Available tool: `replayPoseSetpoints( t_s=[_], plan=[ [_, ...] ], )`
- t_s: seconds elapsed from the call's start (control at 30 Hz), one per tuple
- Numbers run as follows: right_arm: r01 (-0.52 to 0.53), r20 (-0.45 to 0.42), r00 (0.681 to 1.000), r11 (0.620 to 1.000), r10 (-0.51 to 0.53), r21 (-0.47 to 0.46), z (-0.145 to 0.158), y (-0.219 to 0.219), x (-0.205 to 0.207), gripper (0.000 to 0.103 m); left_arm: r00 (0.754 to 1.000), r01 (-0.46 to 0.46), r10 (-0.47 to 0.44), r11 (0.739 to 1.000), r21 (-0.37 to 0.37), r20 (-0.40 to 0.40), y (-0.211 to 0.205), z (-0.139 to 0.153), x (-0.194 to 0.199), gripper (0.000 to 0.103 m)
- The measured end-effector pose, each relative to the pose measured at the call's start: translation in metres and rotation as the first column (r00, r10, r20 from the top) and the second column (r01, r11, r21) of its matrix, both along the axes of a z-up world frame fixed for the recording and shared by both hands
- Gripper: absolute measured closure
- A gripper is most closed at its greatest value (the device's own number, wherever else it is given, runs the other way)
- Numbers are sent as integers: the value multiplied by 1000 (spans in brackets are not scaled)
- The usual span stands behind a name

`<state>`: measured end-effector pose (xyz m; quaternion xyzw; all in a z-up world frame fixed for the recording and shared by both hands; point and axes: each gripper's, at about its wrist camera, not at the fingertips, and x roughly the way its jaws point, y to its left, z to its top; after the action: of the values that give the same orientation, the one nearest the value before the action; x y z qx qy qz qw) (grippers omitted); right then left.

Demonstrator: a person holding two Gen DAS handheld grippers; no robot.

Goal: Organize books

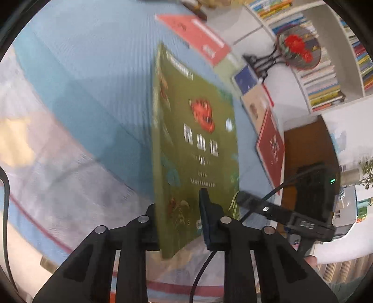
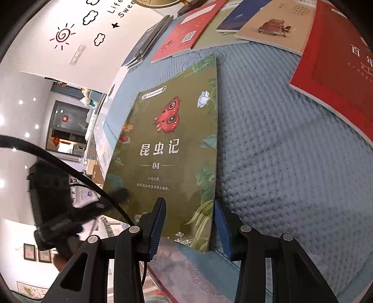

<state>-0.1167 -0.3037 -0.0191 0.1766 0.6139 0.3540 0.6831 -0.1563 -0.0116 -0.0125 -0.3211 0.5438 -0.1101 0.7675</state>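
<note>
A green book (image 1: 198, 139) with a red insect and white title on its cover stands tilted above the blue quilted bedspread (image 1: 93, 70). My left gripper (image 1: 178, 202) is shut on its lower end, one pad on the cover and the other finger behind it. In the right wrist view the same green book (image 2: 172, 144) sits between the blue pads of my right gripper (image 2: 188, 202), which is shut on its bottom edge. The right gripper (image 1: 247, 200) also shows beside the book's lower right corner. The left gripper (image 2: 119, 193) shows blurred at the cover's left edge.
Several books lie along the far edge of the bedspread (image 2: 291, 151): a red book (image 2: 338, 70), a beige one (image 2: 272, 25), a navy one (image 2: 237, 18), another red one (image 2: 186, 35) and a dark stack (image 2: 144, 44). A white bookshelf (image 1: 326, 70) and a round fan ornament (image 1: 298, 46) stand beyond.
</note>
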Motion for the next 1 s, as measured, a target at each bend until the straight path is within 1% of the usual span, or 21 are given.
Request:
replayPoseSetpoints(
  t_s=[0.03, 0.1, 0.17, 0.2, 0.27, 0.3, 0.33, 0.37, 0.4, 0.47, 0.5, 0.53, 0.57, 0.6, 0.63, 0.67, 0.7, 0.77, 0.8, 0.87, 1.0],
  plan=[
    [-1, 3, 1000, 1000, 1, -3, 1, 0, -1, 62, 1000, 7, -7, 1000, -1, 4, -5, -1, 1, 84],
    [2, -3, 1000, 1000, -2, -7, 1, 4, 0, 62, 1000, 0, 0, 999, -32, 8, -12, 0, 3, 84],
    [10, -30, 1000, 1000, -10, -11, 2, 9, 4, 61, 1000, -18, 20, 993, -113, 21, -12, 5, 6, 85],
    [6, -42, 999, 1000, -7, -8, 4, 10, 7, 59, 999, -25, 30, 990, -140, 29, -12, 9, 5, 85],
    [0, -46, 999, 1000, 1, 6, 16, 8, 8, 59, 996, -46, 62, 968, -245, 58, -3, 20, 7, 86],
    [-2, -59, 998, 999, 4, 44, 21, 5, 10, 51, 994, -57, 80, 955, -292, 70, 2, 25, 8, 86],
    [15, -83, 997, 996, -8, 86, 22, 1, 11, 44, 993, -62, 91, 944, -323, 77, 3, 28, 10, 86],
    [42, -103, 994, 991, -29, 124, 22, -4, 12, 32, 992, -65, 98, 934, -351, 76, 4, 30, 12, 86],
    [77, -131, 990, 981, -54, 176, 20, -9, 14, 25, 992, -71, 105, 923, -379, 71, 6, 29, 13, 86],
    [126, -204, 976, 958, -74, 257, 9, -14, 18, 25, 992, -82, 118, 895, -439, 55, 7, 25, 16, 87],
    [151, -243, 967, 946, -81, 286, 3, -15, 20, 25, 992, -85, 120, 887, -454, 47, 7, 23, 16, 87],
    [191, -291, 952, 924, -92, 333, -6, -13, 24, 27, 992, -87, 118, 884, -459, 39, 6, 21, 17, 87],
    [213, -309, 946, 911, -101, 355, -11, -11, 26, 40, 993, -91, 118, 889, -448, 31, 4, 19, 17, 87],
    [228, -327, 939, 904, -106, 363, -16, -8, 27, 58, 994, -92, 111, 900, -425, 19, 3, 19, 16, 87],
    [243, -358, 928, 894, -102, 376, -21, -2, 30, 77, 994, -97, 105, 915, -392, 1, 2, 16, 13, 87],
    [254, -377, 920, 890, -102, 380, -24, 3, 31, 80, 995, -100, 101, 926, -363, -17, 2, 13, 11, 87],
    [257, -372, 922, 892, -110, 372, -23, 6, 32, 84, 995, -104, 99, 933, -346, -31, 3, 11, 10, 87],
    [237, -327, 938, 904, -117, 357, -16, 10, 31, 91, 992, -123, 110, 946, -298, -62, 10, 5, 1, 79],
    [228, -315, 942, 911, -117, 345, -14, 10, 31, 91, 990, -135, 120, 949, -286, -71, 15, 2, -4, 79],
    [203, -285, 952, 928, -112, 312, -11, 15, 32, 92, 986, -162, 144, 944, -286, -85, 23, -3, -10, 79],
    [198, -282, 952, 938, -116, 283, -13, 21, 34, 92, 974, -223, 201, 933, -282, -104, 42, -10, -16, 79]
  ],
)
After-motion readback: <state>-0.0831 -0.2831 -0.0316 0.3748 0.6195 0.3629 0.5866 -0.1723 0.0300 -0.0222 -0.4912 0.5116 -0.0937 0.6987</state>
